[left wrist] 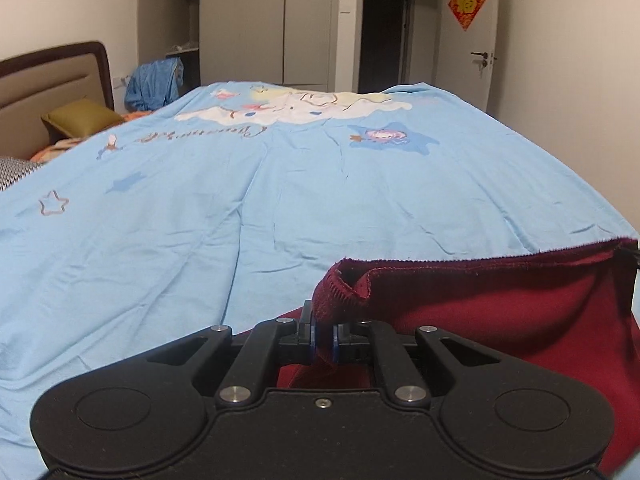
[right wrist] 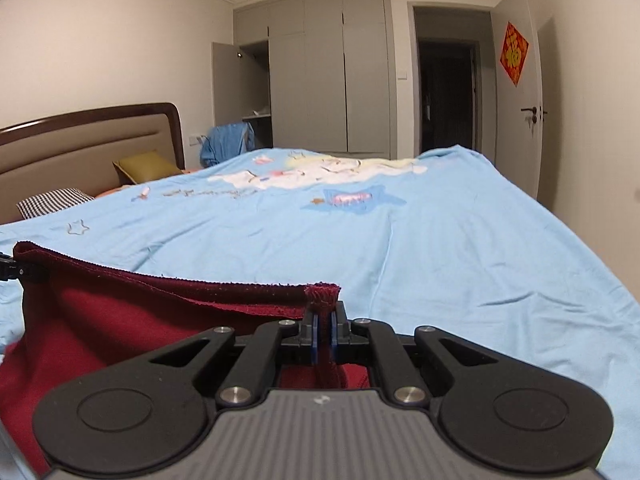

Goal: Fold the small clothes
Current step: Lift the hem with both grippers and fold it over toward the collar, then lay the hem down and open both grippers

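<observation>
While both sets of jaws are clamped on the same dark red garment (left wrist: 500,312), each pinches only a small bunched corner of its top hem, and that thin hold is the main weakness. At the left gripper (left wrist: 324,340), a rolled fold of hem rises between the blue pads (left wrist: 313,338), and some cloth trails loose below them. At the right gripper (right wrist: 325,340), a narrow twist of the opposite corner stands up between the jaws. Between the two grippers the hem stretches in a fairly straight line, and the body of the garment hangs down from it toward the person, just above the near edge of the bed (right wrist: 460,248). The bed is covered with a light blue cartoon-print sheet, creased in places and bare of other clothes nearby. Pillows (right wrist: 144,166) and a brown headboard (right wrist: 80,140) lie well away on the left, with grey wardrobes (right wrist: 328,72) beyond. Likely failures, judged from this: a corner could slide out of either pinch if the hands pull apart too hard; uneven lowering could lay the cloth skewed or wrinkled; the rolled left corner might stay doubled under, spoiling a flat fold; and setting it too near the edge could let the garment slip off the bed.
</observation>
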A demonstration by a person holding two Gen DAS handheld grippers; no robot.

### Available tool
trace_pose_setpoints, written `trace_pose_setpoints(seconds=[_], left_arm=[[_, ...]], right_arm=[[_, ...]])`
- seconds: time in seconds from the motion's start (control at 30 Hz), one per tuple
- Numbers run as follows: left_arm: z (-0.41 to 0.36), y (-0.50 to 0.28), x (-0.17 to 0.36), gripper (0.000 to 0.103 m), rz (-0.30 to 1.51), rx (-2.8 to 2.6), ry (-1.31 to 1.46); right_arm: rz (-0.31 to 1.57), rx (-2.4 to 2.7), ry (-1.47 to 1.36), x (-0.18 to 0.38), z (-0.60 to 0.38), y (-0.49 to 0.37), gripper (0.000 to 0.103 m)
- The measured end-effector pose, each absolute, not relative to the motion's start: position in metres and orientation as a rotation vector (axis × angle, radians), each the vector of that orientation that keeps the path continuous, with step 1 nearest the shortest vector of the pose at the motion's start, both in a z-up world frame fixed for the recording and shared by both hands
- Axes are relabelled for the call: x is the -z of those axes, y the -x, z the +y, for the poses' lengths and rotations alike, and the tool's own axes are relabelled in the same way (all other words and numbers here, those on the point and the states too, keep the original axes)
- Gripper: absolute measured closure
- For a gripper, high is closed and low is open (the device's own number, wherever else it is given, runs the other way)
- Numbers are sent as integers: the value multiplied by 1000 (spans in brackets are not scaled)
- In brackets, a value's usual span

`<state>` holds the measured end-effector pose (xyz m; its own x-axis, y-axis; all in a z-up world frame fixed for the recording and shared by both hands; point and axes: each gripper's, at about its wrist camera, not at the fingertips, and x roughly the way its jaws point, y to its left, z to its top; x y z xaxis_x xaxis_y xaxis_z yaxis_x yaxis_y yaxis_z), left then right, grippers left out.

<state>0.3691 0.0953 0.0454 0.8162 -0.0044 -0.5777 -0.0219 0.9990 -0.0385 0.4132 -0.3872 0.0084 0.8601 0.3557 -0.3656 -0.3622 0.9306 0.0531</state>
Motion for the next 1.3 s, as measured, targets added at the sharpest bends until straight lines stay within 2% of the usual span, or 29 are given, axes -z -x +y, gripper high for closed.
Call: trace_pose_setpoints(seconds=[0.5,0.67,0.83,0.97,1.03,1.1,1.13,1.17,1.2,1.27,1.3], left_arm=[[94,-414,-1,96,666,-60,119],[96,-422,2,96,635,-80,142],[98,-438,20,95,689,-102,162],[97,-438,24,83,691,-118,157],[98,-437,23,70,692,-120,163],[98,-434,20,52,685,-131,163],[98,-432,19,46,678,-138,156],[96,-429,17,34,667,-149,146],[95,-425,16,24,648,-165,134],[92,-417,12,15,601,-187,115],[90,-414,11,12,584,-192,110]], right_arm=[[477,-331,11,40,-380,-461,96],[456,-321,16,41,-379,-464,96],[450,-310,22,42,-376,-473,96],[473,-302,37,50,-372,-481,95],[483,-304,39,52,-372,-482,93],[482,-307,30,52,-374,-481,87],[480,-307,28,51,-375,-480,79],[477,-302,31,50,-376,-478,67],[471,-298,35,49,-376,-477,61],[456,-287,47,47,-377,-470,39],[444,-286,55,45,-378,-467,35]])
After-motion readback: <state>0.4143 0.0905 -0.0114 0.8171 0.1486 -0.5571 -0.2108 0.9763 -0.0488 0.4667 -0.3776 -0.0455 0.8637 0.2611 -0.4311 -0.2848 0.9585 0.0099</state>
